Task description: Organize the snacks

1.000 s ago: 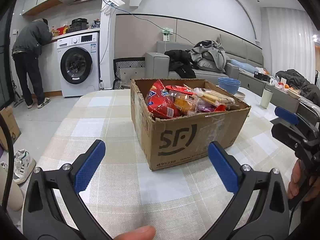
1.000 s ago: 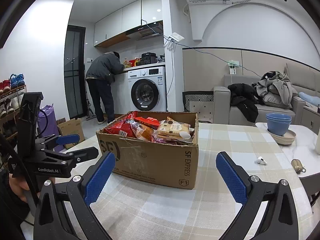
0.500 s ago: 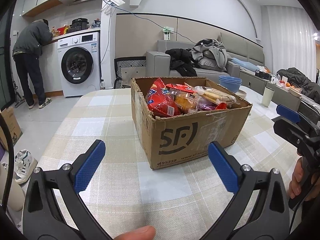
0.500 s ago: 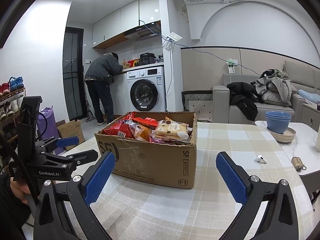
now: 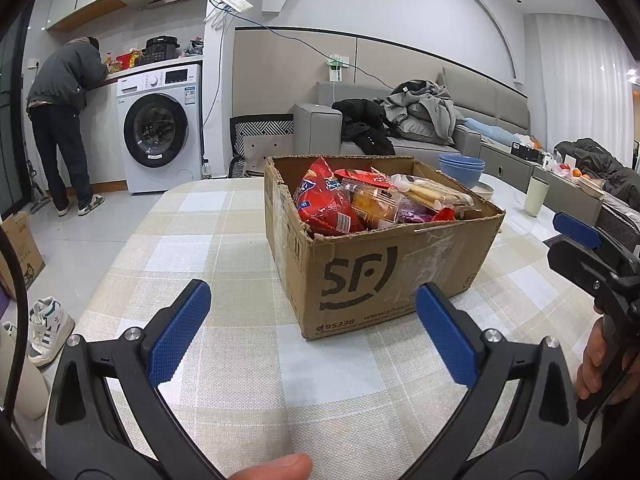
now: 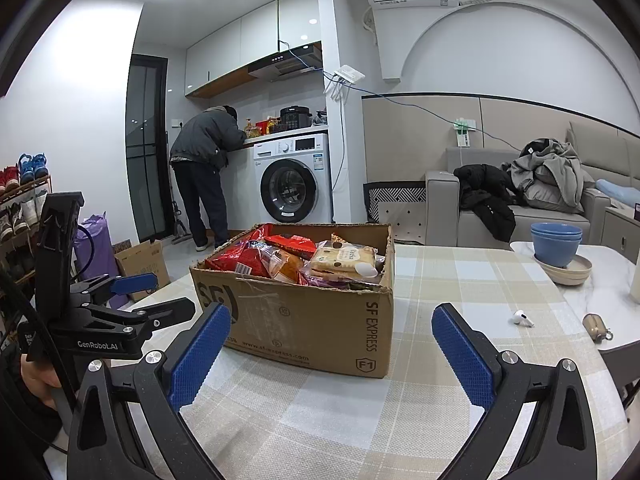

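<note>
Since a second ago both tools have drawn a little nearer the cardboard box (image 5: 384, 248), which looms larger in both views. The left tool (image 5: 316, 332) is spread wide and holds nothing, low over the checked counter (image 5: 192, 248). The snacks (image 5: 360, 204) are heaped in the box at mid-counter. The right tool (image 6: 332, 348) is likewise spread and bare. Whether packets are going in or coming out cannot be judged; any grasp should take one top packet by its edge, lightly, as wrappers crush. Lower packets are hidden, labels unreadable, and the box's far wall is cut off.
</note>
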### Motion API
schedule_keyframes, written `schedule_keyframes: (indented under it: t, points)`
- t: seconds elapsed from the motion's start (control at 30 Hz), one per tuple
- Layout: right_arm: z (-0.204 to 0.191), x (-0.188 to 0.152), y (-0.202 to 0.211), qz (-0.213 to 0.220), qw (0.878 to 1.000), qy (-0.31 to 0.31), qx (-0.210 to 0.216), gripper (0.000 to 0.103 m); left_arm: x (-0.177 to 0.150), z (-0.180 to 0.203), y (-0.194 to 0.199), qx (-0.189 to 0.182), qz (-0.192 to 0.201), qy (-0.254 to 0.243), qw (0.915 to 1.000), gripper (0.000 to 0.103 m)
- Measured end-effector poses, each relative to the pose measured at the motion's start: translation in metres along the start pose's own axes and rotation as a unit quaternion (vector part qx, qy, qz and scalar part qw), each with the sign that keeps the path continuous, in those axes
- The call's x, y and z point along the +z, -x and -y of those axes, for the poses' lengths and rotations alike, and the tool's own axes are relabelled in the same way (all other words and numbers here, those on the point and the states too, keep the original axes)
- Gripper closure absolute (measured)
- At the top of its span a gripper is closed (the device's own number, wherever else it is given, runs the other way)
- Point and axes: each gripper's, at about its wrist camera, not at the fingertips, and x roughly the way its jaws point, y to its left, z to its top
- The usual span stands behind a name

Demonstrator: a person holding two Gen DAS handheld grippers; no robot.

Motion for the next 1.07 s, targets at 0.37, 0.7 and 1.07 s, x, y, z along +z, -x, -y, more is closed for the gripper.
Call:
schedule_keyframes:
  t: [0.37,0.7,1.07]
  points:
    - [0.0002,-0.0001,0.0001,0.0,1.0,0.0,0.0,0.0,-0.0005,-0.0003,0.0001,0.001,0.0,0.002,1.0,0.001]
    - [0.0003,0.0001,0.0002,0.0,1.0,-0.001,0.0,0.0,-0.0008,-0.0004,0.0,0.001,0.0,0.002,1.0,0.001]
    - [0.0005,0.0004,0.0003,0.0,1.0,-0.001,0.0,0.0,-0.0011,-0.0019,0.0,0.003,0.002,0.004,1.0,0.001]
